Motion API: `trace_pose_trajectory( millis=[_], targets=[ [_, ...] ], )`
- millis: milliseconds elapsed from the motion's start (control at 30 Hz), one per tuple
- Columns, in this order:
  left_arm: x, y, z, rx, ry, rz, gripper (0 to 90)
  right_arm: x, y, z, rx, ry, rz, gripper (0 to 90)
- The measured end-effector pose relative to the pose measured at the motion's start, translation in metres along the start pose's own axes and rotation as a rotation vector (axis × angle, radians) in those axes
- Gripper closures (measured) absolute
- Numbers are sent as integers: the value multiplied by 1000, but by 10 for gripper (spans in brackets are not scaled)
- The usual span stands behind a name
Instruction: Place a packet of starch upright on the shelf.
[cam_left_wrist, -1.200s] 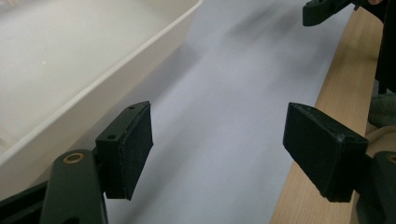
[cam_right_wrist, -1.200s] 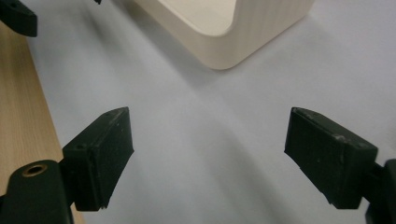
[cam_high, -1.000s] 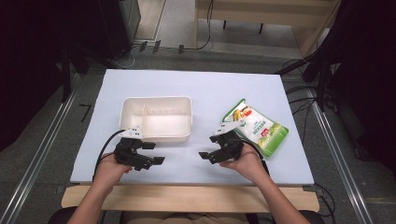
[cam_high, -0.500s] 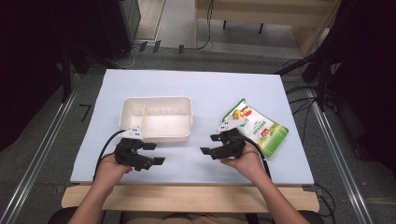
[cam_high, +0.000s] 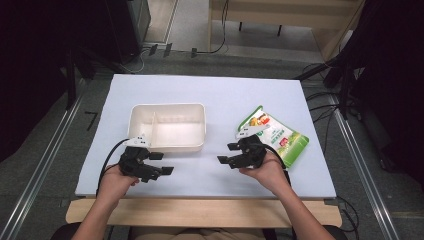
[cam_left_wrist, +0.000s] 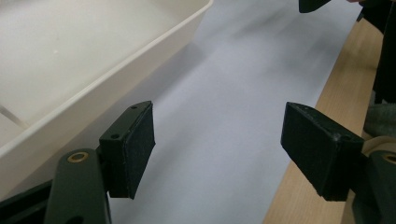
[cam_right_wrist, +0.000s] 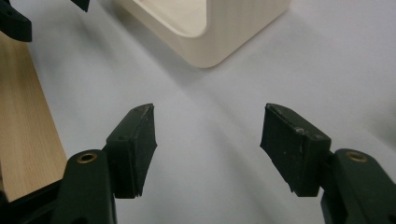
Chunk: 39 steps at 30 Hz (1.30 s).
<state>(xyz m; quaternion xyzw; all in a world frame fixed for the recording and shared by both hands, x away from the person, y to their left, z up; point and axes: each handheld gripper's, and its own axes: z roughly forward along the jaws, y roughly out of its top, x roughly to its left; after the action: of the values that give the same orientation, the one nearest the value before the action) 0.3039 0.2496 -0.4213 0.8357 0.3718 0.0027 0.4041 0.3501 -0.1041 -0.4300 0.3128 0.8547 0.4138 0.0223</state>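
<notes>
Bench (cam_high: 210, 95) under a pale blue sheet, with a bare wooden strip along the near edge.

Left: left gripper (cam_high: 162, 163) held in the person's left hand (cam_high: 114, 181), low over the sheet just in front of the tray's near-left corner. Jaws spread wide, nothing between them. In the left gripper view (cam_left_wrist: 217, 144) the gap frames bare sheet and the wooden edge; the tray's wall (cam_left_wrist: 107, 84) runs close beside one jaw, whether touching I cannot tell.

Centre-left: tray (cam_high: 200, 112), cream, rectangular, a divider splitting it into a narrow left part and a wider right part. Nothing visible inside. It lies flat on the sheet.

Centre: open sheet between the two grippers, which point toward each other and stay well apart.

Right: right gripper (cam_high: 227, 153) in the right hand (cam_high: 267, 172), also low over the sheet, jaws released and wide. The right gripper view (cam_right_wrist: 208, 135) shows bare sheet between the jaws, the tray's rounded corner (cam_right_wrist: 210, 51) farther off.

Far right: pouch (cam_high: 280, 137), green and white with a printed food picture, lying flat and slanted on the sheet just behind the right gripper, well apart from the tray.
</notes>
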Motion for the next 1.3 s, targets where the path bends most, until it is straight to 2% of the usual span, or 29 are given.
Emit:
trace_pose_trajectory(
  millis=[100, 167, 300, 500, 533, 700, 800, 900, 933, 1100, 1133, 1167, 1300],
  targets=[
    [-2, -1, 0, -2, 13, 15, 268, -1, 0, -3, 5, -3, -19, 363],
    [-3, -1, 1, 13, 16, 28, 268, -2, 1, -5, -1, 4, -7, 358],
    [-5, -1, 0, 9, 19, 35, 267, -6, 2, -10, 0, 3, 21, 360],
    [-5, -1, 0, 3, 30, 43, 266, -9, 2, -13, -3, 0, 24, 360],
    [-5, -2, -2, -3, 46, 53, 265, -10, 2, -14, 2, -5, 18, 361],
    [-4, -2, -5, -28, 47, 39, 260, -12, 3, -20, 20, -18, 5, 400],
    [-4, -2, -5, -19, 46, 35, 258, -15, 5, -26, 11, -17, 19, 388],
    [-3, -2, -4, -15, 44, 39, 258, -16, 6, -30, 8, -11, 7, 393],
    [-3, -2, -3, -9, 48, 38, 258, -18, 6, -36, 23, -8, -17, 521],
    [-4, -2, -3, -12, 44, 50, 258, -25, 6, -43, 39, -10, -9, 536],
    [-5, -1, -3, -19, 42, 49, 258, -31, 5, -47, 40, -30, 11, 565],
    [-5, -1, -3, -19, 42, 49, 258, -31, 5, -47, 40, -30, 11, 565],
    [-4, -2, -3, -6, 40, 46, 257, -41, 1, -55, 34, -38, 15, 673]
  ],
)
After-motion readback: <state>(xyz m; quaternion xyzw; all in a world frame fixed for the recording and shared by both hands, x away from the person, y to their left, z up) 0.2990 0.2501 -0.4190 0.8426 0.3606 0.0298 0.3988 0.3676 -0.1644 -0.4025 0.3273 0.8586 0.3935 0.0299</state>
